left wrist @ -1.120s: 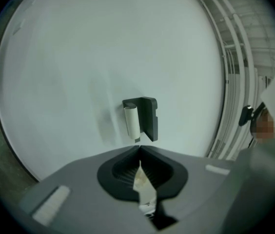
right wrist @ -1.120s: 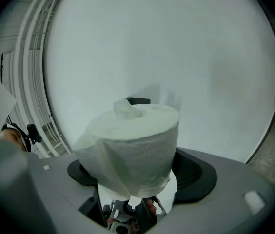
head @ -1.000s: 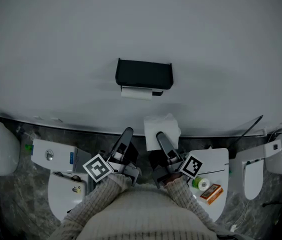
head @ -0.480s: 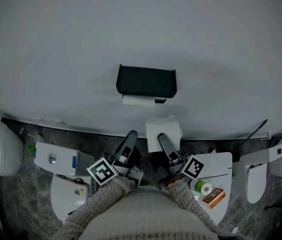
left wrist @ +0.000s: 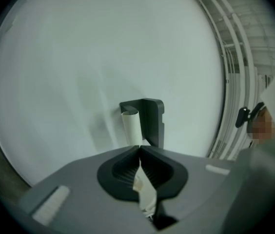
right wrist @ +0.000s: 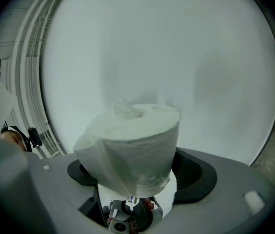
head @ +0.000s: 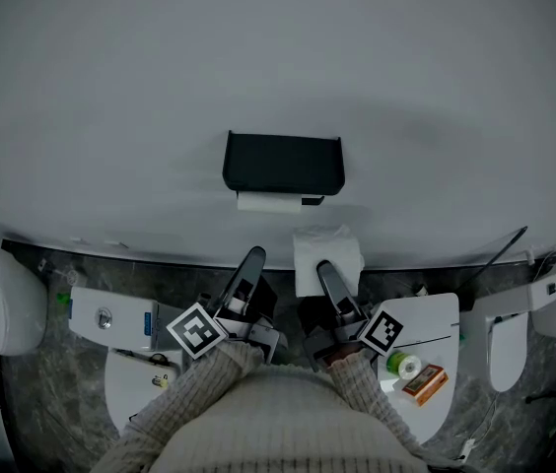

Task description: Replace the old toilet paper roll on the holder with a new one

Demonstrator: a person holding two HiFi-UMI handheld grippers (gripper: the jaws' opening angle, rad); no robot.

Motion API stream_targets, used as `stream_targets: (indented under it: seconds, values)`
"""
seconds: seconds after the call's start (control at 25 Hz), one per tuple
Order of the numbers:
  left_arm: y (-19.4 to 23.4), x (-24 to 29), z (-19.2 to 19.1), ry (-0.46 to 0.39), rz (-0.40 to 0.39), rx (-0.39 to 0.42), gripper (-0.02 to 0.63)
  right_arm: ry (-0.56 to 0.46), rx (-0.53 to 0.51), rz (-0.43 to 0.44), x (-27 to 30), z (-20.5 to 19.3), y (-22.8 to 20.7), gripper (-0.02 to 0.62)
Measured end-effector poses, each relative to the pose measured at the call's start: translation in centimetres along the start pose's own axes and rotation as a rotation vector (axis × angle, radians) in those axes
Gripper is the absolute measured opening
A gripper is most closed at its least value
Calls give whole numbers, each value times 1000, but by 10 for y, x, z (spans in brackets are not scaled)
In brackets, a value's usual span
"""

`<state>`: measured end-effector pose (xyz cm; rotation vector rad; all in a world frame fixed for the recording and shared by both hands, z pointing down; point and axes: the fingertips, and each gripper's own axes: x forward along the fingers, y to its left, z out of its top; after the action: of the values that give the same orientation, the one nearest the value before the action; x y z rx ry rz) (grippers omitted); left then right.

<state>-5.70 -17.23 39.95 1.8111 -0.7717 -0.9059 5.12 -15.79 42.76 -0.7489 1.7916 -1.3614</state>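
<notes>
White and squishy is what the right gripper (right wrist: 136, 178) has got. Its jaws are clamped on the sides of a fat new white toilet paper roll (right wrist: 127, 143), which stands on end between the pads with a loose flap of tissue hanging down the front. The grip looks solid enough.

The left gripper (left wrist: 140, 152) has its jaws pressed together with nothing proper in them. A pale sliver shows down in the seam. It could be a paper scrap, hard to say.

Going outward, the person holds both grippers up side by side, pointed at the plain pale grey wall (head: 110, 97). On that wall hangs the black box-shaped paper holder (head: 283, 163). Under its lid sits the old roll (head: 268, 201), a skinny off-white tube that looks pretty much used up. In the head view the new roll sits below the holder and a touch to its right, near it but not touching.

Step-wise this reads as the approach: fresh roll in hand, old one not yet off the holder. The next move probably falls to the left gripper, since it's the free one. It'd have to open up, get around that thin tube and slide it off sideways before the right one can bring the new roll in. The tube looks flimsy, so a hard squeeze could just crush it.
</notes>
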Motion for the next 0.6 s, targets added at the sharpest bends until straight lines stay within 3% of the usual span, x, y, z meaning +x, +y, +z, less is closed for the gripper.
stream_targets:
  seconds: [0.36, 0.6]
  values:
    - [-3, 16, 6, 5, -37, 2, 2, 14, -1, 3, 5, -1, 0, 413]
    - [6, 32, 21, -43, -23, -30, 126, 24, -14, -3, 12, 7, -1, 413]
